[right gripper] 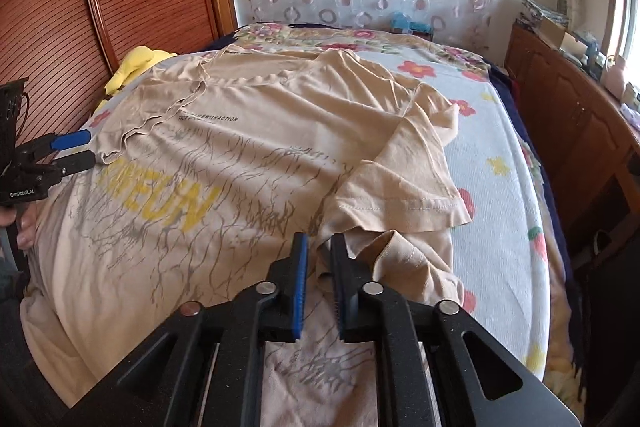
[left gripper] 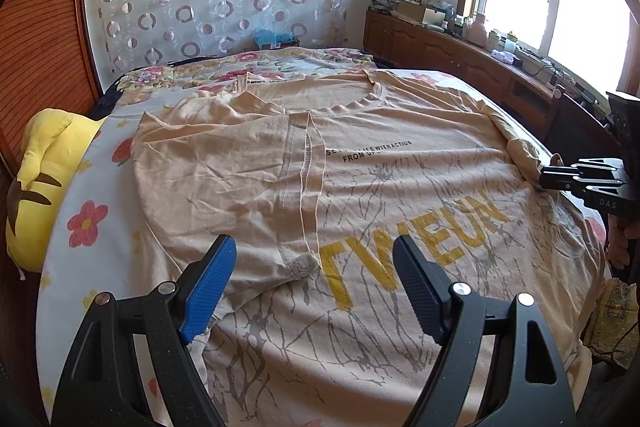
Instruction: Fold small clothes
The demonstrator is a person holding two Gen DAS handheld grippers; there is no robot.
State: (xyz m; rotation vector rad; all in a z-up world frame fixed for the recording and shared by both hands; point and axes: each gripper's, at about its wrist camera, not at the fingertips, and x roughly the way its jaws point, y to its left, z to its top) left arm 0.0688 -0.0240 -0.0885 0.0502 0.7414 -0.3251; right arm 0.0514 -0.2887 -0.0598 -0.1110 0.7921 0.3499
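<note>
1. A beige T-shirt (left gripper: pixel 400 195) lies spread over a bed (right gripper: pixel 492 131) with a flowered sheet, its neckline toward the far end. Yellow letters and grey branching lines are printed on it.

2. In the left wrist view, the shirt's left side is already folded inward: the left sleeve (left gripper: pixel 296 167) lies flat over the chest, its hem beside the yellow lettering.

3. The left gripper (left gripper: pixel 314 287) hovers low over that folded side. Its jaws stand wide apart with nothing between them; only cloth lies beneath.

4. In the right wrist view, the right sleeve (right gripper: pixel 400 191) is turned in over the body but sits rumpled, and more fabric is bunched just in front of the gripper.

5. The right gripper (right gripper: pixel 319 287) has its jaws nearly together, a narrow gap showing between the blue pads. A fold of the shirt's edge rises into that gap; whether the pads still press it I cannot tell for certain, but they look just parted from it.

6. By my reading, the task is at about its midpoint: both sleeves are brought in, the right one untidily. Smoothing that side and folding the shirt's length, bottom toward neckline, remain.

7. A yellow plush toy (left gripper: pixel 40 179) lies at the bed's left edge, and a wooden cabinet (right gripper: pixel 580 115) runs along the right wall under a window.
</note>
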